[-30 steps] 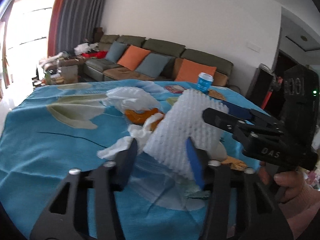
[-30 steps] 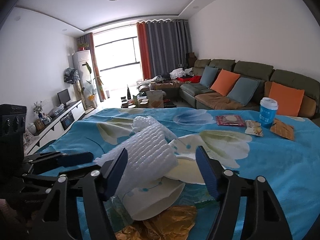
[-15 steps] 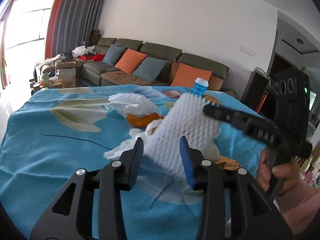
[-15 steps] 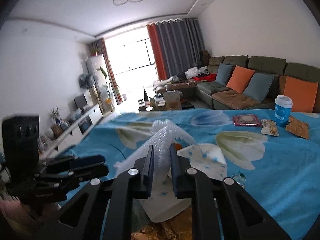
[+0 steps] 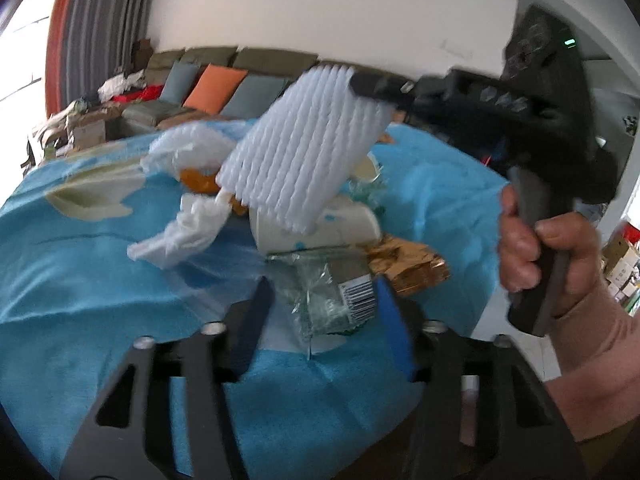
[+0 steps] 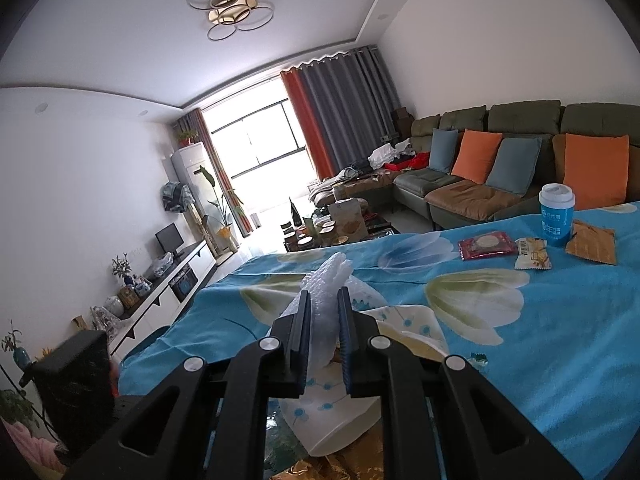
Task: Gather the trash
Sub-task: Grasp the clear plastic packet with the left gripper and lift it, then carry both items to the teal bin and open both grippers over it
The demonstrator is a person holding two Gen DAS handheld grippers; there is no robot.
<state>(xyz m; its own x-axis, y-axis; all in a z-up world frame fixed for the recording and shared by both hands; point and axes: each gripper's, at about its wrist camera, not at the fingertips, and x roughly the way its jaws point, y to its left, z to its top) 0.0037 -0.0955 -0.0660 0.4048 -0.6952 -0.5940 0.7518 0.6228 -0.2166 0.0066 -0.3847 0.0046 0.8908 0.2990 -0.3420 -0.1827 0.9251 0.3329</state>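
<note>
Foam sleeve lifted from the trash pile, other gripper hovering over a wrapper

The right gripper (image 6: 324,322) is clenched on a white ribbed foam net sleeve (image 5: 304,148), its two blue pads squeezing the foam flat. In the left wrist view the sleeve hangs tilted in the air above the table, clear of the rest of the pile, with the person's right hand (image 5: 548,256) wrapped round the black handle at the right.

The left gripper (image 5: 320,312) hovers low at the near edge, its jaws parted and closing slightly. A crumpled clear plastic wrapper with a barcode label (image 5: 332,296) lies between them, but the pads do not press it.

Beneath the sleeve, on the blue flowered tablecloth (image 5: 80,272), lie a white paper cup on its side (image 5: 320,232), crumpled white tissue (image 5: 180,232) to its left and a gold foil wrapper (image 5: 408,268) to its right. At the far right of the table stand a blue paper cup with a white lid (image 6: 557,216) and several flat snack packets (image 6: 488,245).

The step in hand looks like picking up one piece of trash. No bin shows in either view, so the next move likely calls for carrying the sleeve away without loosening the grip, while the left jaws close on the clear wrapper
</note>
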